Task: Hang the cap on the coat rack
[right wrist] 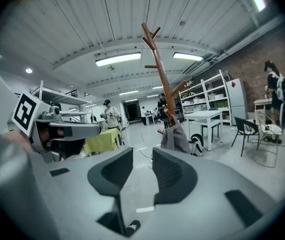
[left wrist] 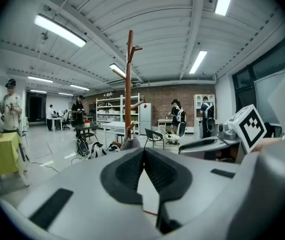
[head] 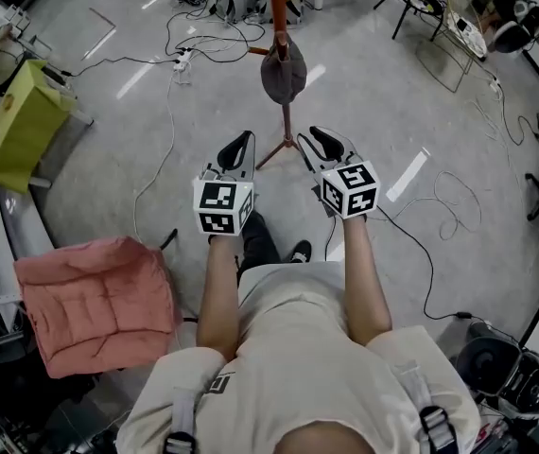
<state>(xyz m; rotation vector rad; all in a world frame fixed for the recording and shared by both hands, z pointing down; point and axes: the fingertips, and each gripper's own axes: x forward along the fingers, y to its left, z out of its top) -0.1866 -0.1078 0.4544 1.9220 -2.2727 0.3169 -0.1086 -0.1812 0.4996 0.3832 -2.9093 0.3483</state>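
Observation:
A grey cap hangs on a peg of the brown wooden coat rack, which stands on the floor ahead of me. Both grippers are held side by side in front of the rack, short of the cap and not touching it. My left gripper is shut, its dark pads meeting at the tips with nothing between them. My right gripper is open and empty, with floor showing through the gap. Beyond the jaws, the cap hangs low on the rack.
A pink cushioned seat sits at my left. A yellow-green covered table stands further left. Cables trail over the floor around the rack's legs. Black chairs and equipment line the right. People stand by shelves at the back.

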